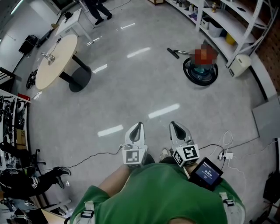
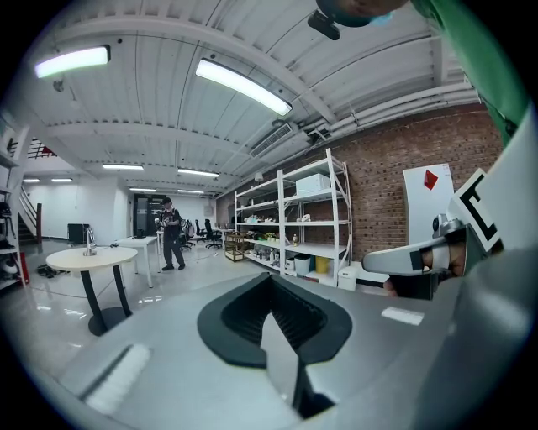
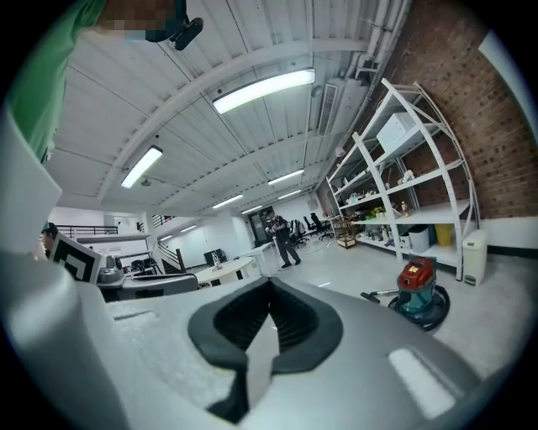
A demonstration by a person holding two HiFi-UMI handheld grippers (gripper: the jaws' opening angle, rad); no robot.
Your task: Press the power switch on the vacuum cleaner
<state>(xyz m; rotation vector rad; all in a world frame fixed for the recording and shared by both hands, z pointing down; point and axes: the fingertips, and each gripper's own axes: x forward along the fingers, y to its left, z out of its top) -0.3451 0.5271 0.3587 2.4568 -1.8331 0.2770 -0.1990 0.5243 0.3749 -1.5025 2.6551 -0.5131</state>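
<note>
The vacuum cleaner (image 1: 201, 66) stands on the grey floor far ahead at the right. It has a teal drum on a black round base, and a mosaic patch covers its top. In the right gripper view the vacuum cleaner (image 3: 419, 286) shows a red top, at the right beyond the jaws. Its hose and nozzle (image 1: 173, 53) lie on the floor to its left. My left gripper (image 1: 139, 127) and right gripper (image 1: 174, 126) hang side by side close to my body, far from the vacuum. Both are shut with nothing between them. The left gripper view does not show the vacuum.
White shelving (image 1: 227, 19) runs along the brick wall at the right, with a white box unit (image 1: 239, 64) beside the vacuum. A round table (image 1: 56, 60) stands at the left. Cables and a plug strip (image 1: 224, 154) lie near my right foot. A person (image 1: 99, 8) stands far back.
</note>
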